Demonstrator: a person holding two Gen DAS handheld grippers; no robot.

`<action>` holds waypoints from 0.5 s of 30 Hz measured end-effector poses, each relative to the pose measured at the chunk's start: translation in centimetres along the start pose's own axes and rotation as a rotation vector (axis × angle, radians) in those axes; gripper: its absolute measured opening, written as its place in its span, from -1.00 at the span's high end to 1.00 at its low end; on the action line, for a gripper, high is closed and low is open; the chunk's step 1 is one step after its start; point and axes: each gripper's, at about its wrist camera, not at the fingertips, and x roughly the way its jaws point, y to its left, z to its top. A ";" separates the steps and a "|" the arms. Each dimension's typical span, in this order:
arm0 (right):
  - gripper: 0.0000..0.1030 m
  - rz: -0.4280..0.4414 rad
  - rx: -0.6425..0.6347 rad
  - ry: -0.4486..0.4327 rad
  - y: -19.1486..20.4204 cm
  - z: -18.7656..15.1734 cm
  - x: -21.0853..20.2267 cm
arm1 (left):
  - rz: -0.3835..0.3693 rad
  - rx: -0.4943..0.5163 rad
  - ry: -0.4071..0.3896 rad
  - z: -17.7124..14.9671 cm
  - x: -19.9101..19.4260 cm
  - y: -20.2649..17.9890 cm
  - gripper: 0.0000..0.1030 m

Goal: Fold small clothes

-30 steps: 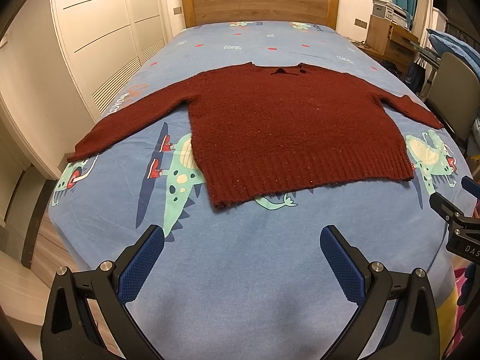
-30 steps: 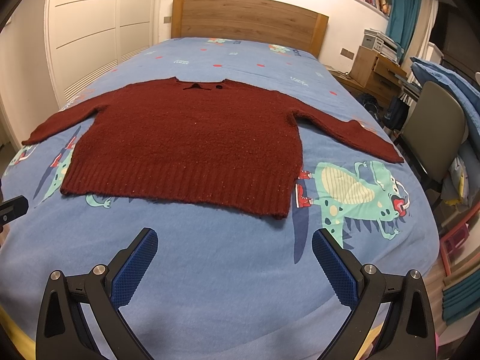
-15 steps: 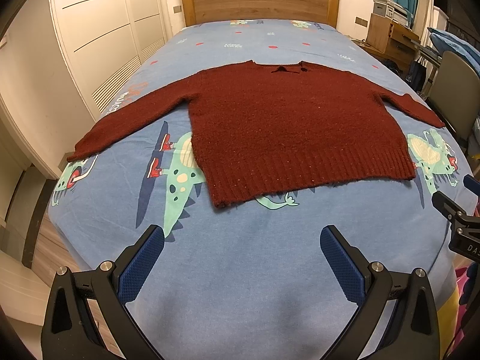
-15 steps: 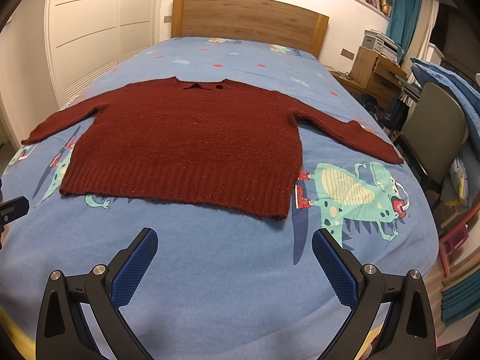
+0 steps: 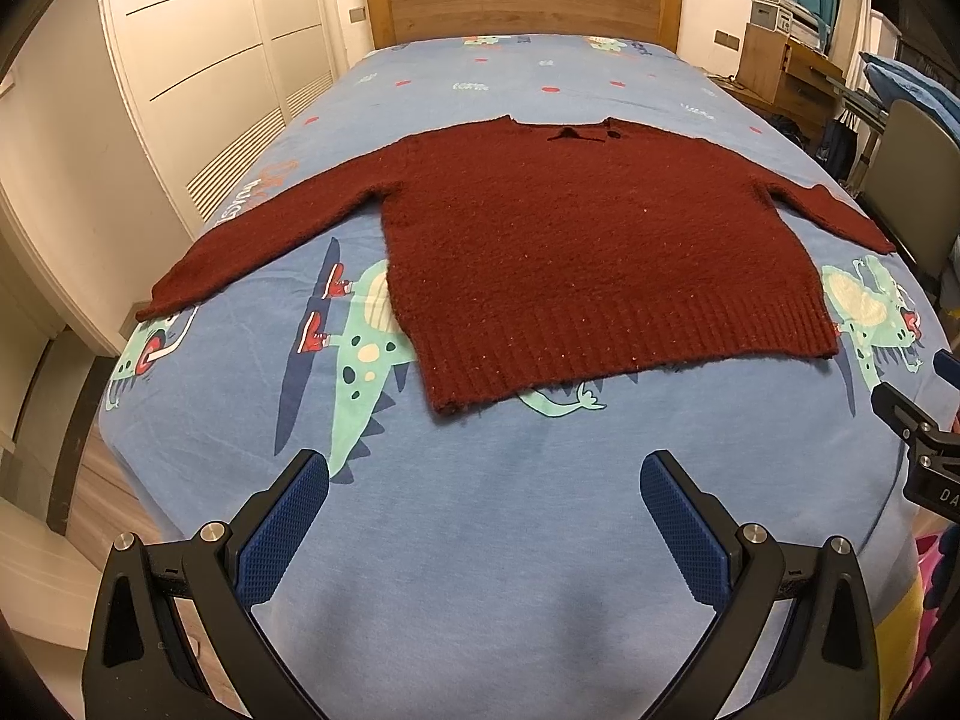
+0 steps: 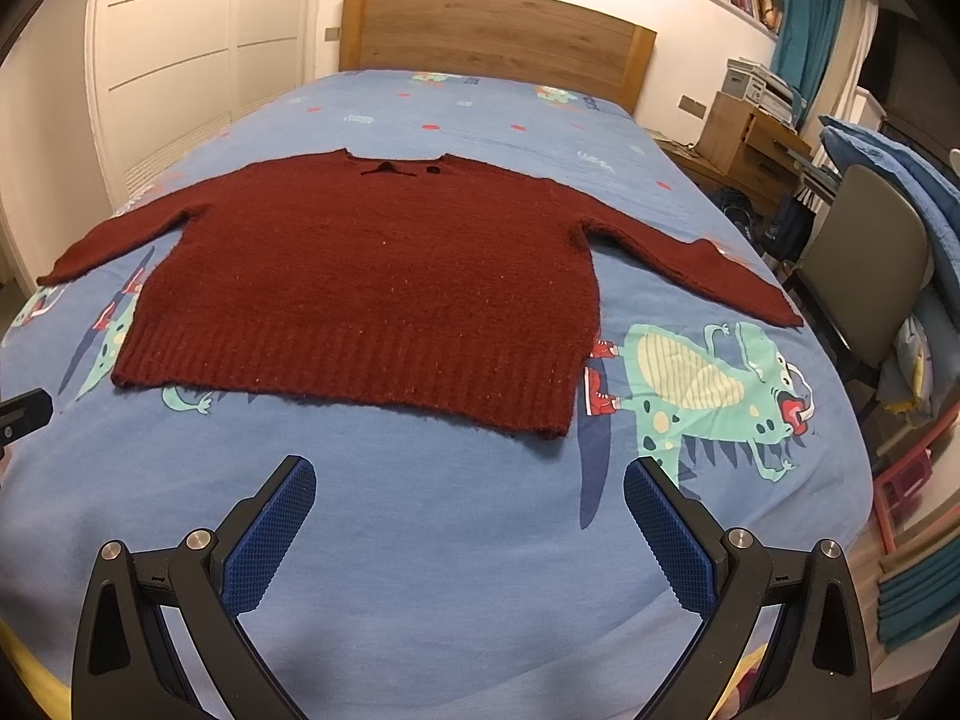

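A dark red knitted sweater [image 5: 588, 252] lies flat and spread out on the blue dinosaur-print bed sheet [image 5: 480, 540], collar toward the headboard, both sleeves stretched out to the sides. It also shows in the right wrist view [image 6: 372, 294]. My left gripper [image 5: 483, 480] is open and empty, hovering over bare sheet short of the sweater's hem. My right gripper [image 6: 468, 486] is open and empty, also short of the hem. The right gripper's body shows at the right edge of the left wrist view [image 5: 918, 444].
A wooden headboard [image 6: 492, 36] stands at the far end. White wardrobe doors [image 5: 204, 84] line the left side. A grey chair [image 6: 858, 276], a wooden desk [image 6: 750, 138] and stacked blue bedding [image 6: 900, 180] stand on the right. The bed's edges drop off left and right.
Both views have shifted very slightly; the sweater sits a touch lower in the left wrist frame. Both grippers stay open and empty.
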 end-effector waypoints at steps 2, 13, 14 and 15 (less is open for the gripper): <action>-1.00 0.000 0.000 0.002 0.0 0.0 0.1 | 0.002 0.001 0.003 0.0 0.1 0.0 -0.98; -1.00 -0.001 0.010 0.009 -0.3 0.1 0.6 | 0.011 0.007 0.020 0.3 0.8 -0.1 -0.98; -1.00 -0.002 0.012 0.010 -0.3 0.1 0.6 | 0.013 0.005 0.023 0.3 0.9 0.0 -0.98; -1.00 -0.003 0.013 0.012 -0.4 0.1 0.7 | 0.014 -0.001 0.027 0.4 1.0 0.1 -0.98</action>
